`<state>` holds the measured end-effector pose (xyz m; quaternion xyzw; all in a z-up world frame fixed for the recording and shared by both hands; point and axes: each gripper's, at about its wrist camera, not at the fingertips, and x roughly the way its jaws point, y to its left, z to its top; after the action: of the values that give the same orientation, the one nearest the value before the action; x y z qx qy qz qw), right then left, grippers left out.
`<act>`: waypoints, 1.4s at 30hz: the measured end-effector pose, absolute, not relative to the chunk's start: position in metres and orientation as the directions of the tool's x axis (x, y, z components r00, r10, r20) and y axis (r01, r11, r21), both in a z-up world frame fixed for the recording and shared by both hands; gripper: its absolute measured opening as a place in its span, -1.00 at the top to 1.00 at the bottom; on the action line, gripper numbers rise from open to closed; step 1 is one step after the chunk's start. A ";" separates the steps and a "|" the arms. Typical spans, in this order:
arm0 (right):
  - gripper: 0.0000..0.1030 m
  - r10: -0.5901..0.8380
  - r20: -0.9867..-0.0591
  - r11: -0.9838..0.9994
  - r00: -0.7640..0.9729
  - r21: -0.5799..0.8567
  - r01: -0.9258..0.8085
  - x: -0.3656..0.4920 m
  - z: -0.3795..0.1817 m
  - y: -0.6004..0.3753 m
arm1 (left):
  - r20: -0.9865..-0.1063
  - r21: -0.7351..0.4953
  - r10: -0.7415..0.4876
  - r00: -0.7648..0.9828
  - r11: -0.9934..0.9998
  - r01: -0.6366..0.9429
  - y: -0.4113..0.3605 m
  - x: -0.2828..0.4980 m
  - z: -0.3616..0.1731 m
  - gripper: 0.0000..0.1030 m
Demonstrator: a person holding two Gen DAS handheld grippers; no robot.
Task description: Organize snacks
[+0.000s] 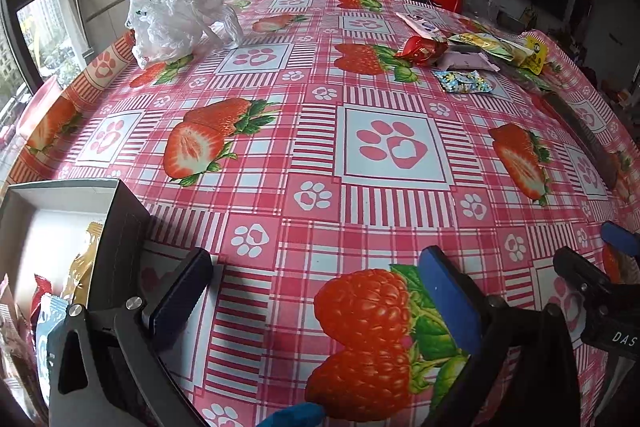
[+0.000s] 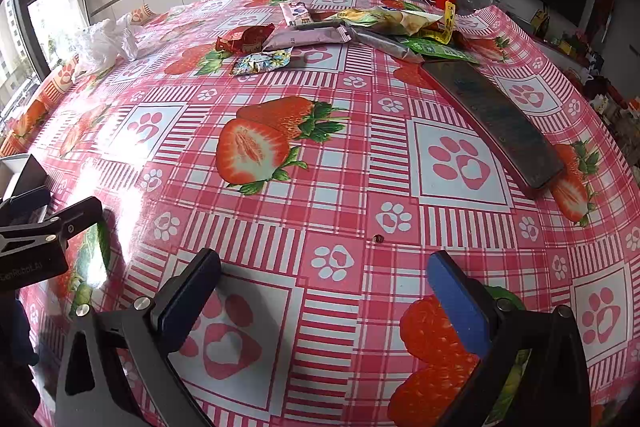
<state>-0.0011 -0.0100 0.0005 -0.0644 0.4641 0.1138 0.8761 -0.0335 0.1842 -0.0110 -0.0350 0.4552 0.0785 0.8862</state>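
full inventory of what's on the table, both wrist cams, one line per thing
tablecloth: 1, pink plaid with strawberries and paw prints, covers the table
snack pile: several packets, yellow, green, pink and silver, far side of the table
red snack packet: 1, red, left edge of the pile
floral snack packet: 1, blue and yellow print, nearest of the pile
phone: 1, dark, face up, right of centre, near the pile
plastic bag: 1, white, crumpled, far left
box: 1, dark outside and white inside, near left, holds several packets
left gripper: 1, black with blue pads, open, empty, beside the box
right gripper: 1, same, open, empty, above bare cloth
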 end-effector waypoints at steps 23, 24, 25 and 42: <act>-1.00 0.141 -0.820 0.966 0.555 -0.008 -0.258 0.004 0.002 -0.008 | -0.813 0.004 0.105 0.573 0.985 -0.174 0.187 -0.031 -0.010 -1.00; -1.00 0.141 -0.820 0.966 0.555 -0.008 -0.257 0.004 0.002 -0.008 | -0.813 0.004 0.104 0.573 0.985 -0.174 0.187 -0.031 -0.010 -1.00; -1.00 0.141 -0.820 0.966 0.555 -0.007 -0.257 0.004 0.002 -0.008 | -0.813 0.004 0.104 0.573 0.985 -0.174 0.186 -0.031 -0.010 -1.00; -1.00 0.142 -0.820 0.966 0.555 -0.007 -0.258 0.004 0.001 -0.008 | -0.813 0.005 0.107 0.572 0.984 -0.177 0.186 -0.031 -0.010 -1.00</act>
<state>0.0038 -0.0076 0.0014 -0.0632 0.4580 0.1138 0.8794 -0.0310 0.1861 -0.0099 -0.0385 0.4555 0.0801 0.8858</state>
